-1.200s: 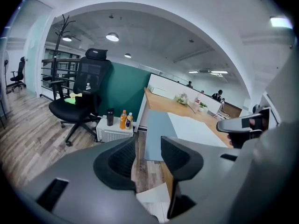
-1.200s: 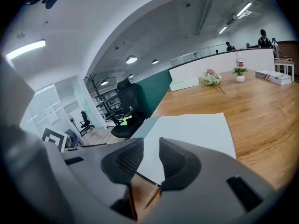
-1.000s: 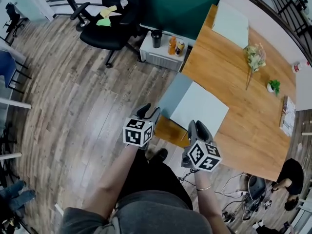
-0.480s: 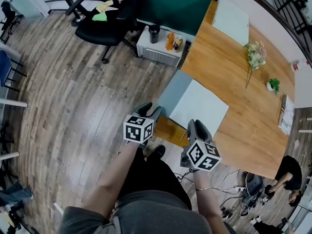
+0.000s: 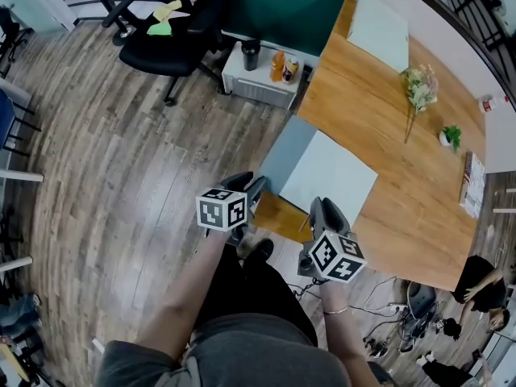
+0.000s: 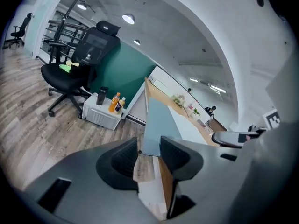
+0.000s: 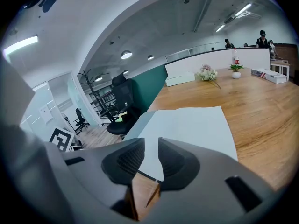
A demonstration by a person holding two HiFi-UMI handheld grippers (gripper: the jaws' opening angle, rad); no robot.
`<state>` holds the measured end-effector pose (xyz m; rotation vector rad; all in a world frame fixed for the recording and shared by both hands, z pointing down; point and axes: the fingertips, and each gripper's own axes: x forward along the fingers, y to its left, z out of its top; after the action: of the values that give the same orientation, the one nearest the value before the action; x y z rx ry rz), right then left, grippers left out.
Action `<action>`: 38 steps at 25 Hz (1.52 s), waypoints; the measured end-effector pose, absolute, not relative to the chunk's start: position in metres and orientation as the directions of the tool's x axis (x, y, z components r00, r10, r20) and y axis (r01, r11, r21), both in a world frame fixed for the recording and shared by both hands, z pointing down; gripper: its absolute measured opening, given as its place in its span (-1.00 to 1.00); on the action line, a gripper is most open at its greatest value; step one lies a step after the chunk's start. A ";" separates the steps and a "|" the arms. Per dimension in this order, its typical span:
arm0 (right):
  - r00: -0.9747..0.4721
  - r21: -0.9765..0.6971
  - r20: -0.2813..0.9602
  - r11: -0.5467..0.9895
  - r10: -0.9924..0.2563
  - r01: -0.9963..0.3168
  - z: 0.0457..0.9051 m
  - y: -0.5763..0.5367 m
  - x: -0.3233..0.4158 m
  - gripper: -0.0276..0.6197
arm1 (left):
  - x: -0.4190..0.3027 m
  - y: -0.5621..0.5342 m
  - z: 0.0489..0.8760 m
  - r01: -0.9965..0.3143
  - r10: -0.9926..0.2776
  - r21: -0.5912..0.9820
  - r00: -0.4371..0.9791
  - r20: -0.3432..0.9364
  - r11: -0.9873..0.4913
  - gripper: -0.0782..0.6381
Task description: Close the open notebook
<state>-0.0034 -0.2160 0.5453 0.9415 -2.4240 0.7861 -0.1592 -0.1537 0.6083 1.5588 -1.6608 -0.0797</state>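
The open notebook lies at the near left corner of the wooden table [image 5: 387, 119]. Its white page [image 5: 330, 176] rests flat on the wood, and its grey-blue cover [image 5: 286, 156] juts out past the table's edge. My left gripper [image 5: 251, 185] is open just short of that overhanging cover [image 6: 159, 125], with nothing between its jaws [image 6: 149, 146]. My right gripper [image 5: 322, 208] hovers at the notebook's near edge. Its jaws [image 7: 151, 146] have just been closing, but a gap remains and the white page [image 7: 187, 129] lies beyond them, ungripped.
Farther along the table are a bunch of flowers [image 5: 419, 91], a small potted plant [image 5: 450, 139], a boxed book [image 5: 472, 185] and a white pad [image 5: 380, 31]. A white cabinet [image 5: 258, 83] with bottles and a black office chair [image 5: 173, 35] stand on the wood floor to the left.
My left gripper has rolled about its own axis, so its marker cube shows a different face, and shifted slightly left. The right gripper has stayed in place.
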 end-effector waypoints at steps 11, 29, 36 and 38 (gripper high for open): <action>-0.671 -0.364 0.568 0.586 -0.476 -0.724 0.547 -0.210 -0.003 -0.62 | -0.156 -0.156 0.607 -0.755 -0.838 0.625 0.199 0.508 0.199 -0.42; -0.661 -0.361 0.552 0.568 -0.509 -0.739 0.541 -0.202 0.000 -0.64 | -0.162 -0.152 0.591 -0.866 -0.816 0.468 0.137 0.562 0.177 -0.68; -0.652 -0.359 0.542 0.555 -0.530 -0.750 0.538 -0.200 0.003 -0.64 | -0.159 -0.153 0.576 -0.887 -0.823 0.437 0.134 0.553 0.149 -0.69; -0.645 -0.355 0.540 0.549 -0.541 -0.757 0.537 -0.200 0.006 -0.64 | -0.159 -0.153 0.570 -0.893 -0.825 0.429 0.136 0.548 0.138 -0.70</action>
<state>0.0058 -0.1996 0.5370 1.0621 -2.4202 0.8123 -0.1588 -0.1528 0.5700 1.6782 -1.6806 0.1162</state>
